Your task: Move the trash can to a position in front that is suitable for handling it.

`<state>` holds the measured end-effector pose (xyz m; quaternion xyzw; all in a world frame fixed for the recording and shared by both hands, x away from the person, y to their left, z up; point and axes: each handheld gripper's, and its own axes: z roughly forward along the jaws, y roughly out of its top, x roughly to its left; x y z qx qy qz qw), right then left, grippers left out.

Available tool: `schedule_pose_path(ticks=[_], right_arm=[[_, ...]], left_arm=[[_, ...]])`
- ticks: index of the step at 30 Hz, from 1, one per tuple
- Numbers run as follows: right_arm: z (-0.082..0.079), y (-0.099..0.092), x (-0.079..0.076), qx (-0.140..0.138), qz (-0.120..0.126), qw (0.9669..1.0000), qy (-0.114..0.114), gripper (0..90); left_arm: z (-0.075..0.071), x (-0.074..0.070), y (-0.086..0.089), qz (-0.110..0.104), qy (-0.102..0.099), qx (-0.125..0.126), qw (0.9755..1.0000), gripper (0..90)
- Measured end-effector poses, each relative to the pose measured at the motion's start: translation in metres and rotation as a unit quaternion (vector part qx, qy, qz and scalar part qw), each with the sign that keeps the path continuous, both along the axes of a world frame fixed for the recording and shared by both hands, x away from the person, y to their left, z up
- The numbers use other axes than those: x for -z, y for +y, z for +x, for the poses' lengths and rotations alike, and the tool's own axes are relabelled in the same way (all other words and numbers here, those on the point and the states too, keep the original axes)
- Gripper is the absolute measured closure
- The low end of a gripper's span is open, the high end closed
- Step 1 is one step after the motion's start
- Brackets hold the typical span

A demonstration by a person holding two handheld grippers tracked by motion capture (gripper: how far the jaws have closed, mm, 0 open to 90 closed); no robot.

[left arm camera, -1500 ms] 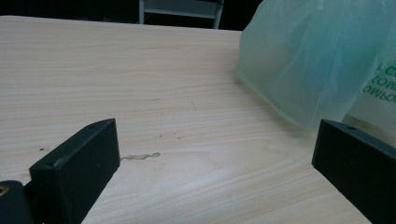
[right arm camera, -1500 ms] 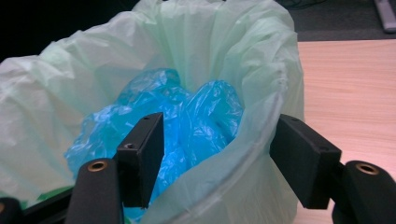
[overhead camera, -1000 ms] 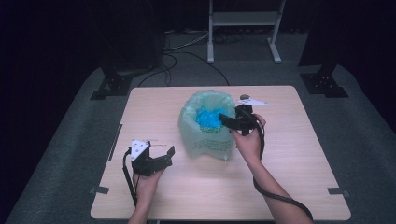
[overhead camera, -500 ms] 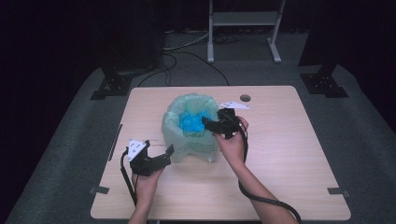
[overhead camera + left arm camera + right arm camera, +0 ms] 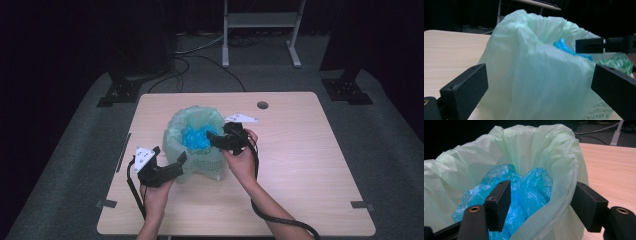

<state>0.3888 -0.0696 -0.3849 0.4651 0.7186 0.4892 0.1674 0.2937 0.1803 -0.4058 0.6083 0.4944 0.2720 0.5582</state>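
Note:
A pale green plastic bag [image 5: 172, 137] stands open on the wooden table [image 5: 300, 165], with a crumpled blue plastic bag [image 5: 195, 137] inside it. My right gripper [image 5: 215, 140] is open and straddles the green bag's right rim [image 5: 564, 170]: one jaw is inside against the blue bag [image 5: 534, 185], the other outside. My left gripper [image 5: 170, 154] is open at the bag's near left side, its jaws spread on either side of the green wall [image 5: 531, 75]. The right gripper's jaw [image 5: 599, 45] shows across the bag's top.
A small round hole [image 5: 262, 105] lies in the table behind the bag. Black stand feet [image 5: 120, 92] [image 5: 347, 90] and cables [image 5: 200, 50] sit on the grey floor beyond the far edge. Bare table lies to the right and front.
The right gripper has drawn the green bag leftward and nearer to the person. The left gripper has closed in on the bag's near left side.

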Motion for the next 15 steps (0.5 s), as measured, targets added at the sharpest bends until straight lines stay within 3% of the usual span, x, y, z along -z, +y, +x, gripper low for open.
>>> schedule_pose_path(ticks=[5, 10, 15], right_arm=[[-0.004, 0.002, -0.001, -0.008, -0.005, 1.0, -0.001, 34.6], [-0.005, 0.002, -0.001, -0.009, -0.01, 0.9999, -0.002, 34.4], [-0.007, 0.0, -0.002, -0.019, -0.013, 0.9997, -0.001, 36.3]], left_arm=[[0.002, -0.008, 0.0, 0.002, -0.001, 0.006, 1.0, 0.0], [0.007, -0.017, 0.002, -0.01, 0.004, 0.015, 0.9998, 3.1], [0.016, -0.03, -0.002, -0.001, 0.007, 0.026, 0.9996, 4.8]])
